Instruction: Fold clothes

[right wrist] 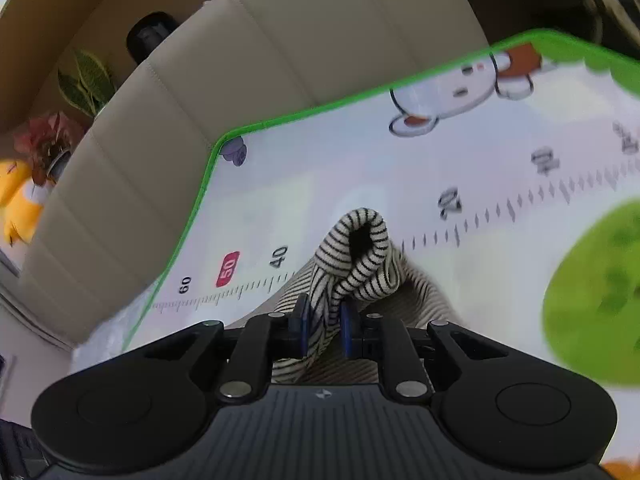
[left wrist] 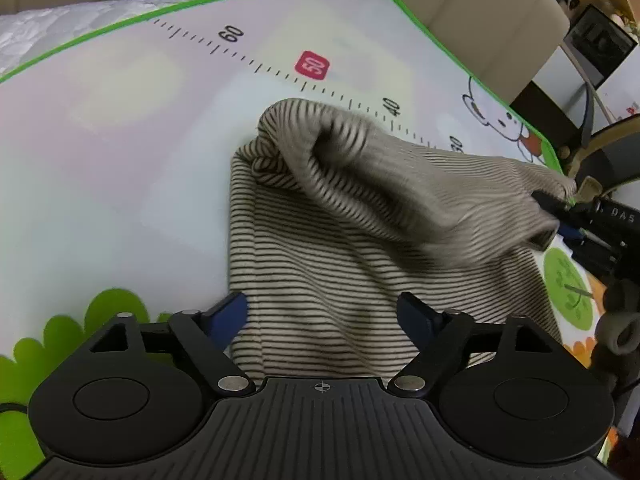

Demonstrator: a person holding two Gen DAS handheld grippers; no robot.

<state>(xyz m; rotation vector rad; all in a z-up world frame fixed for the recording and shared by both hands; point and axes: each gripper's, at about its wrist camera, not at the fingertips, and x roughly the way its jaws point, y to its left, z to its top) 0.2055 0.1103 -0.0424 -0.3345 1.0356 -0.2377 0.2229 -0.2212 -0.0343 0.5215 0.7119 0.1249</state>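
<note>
The beige cotton garment with thin dark stripes [left wrist: 320, 264] lies on the green-edged cartoon play mat with a printed ruler [left wrist: 120, 140], its right side lifted and bunched by the right gripper [right wrist: 325, 322], jaws clenched on it, while the left gripper [left wrist: 322, 312] hovers above the near part, jaws released.

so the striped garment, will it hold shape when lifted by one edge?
Probably not. The striped garment drapes and sags from where the right gripper pinches it, so it looks floppy. The bunched loop suggests thin, light knit. It likely drags on the mat rather than sliding cleanly.
</note>
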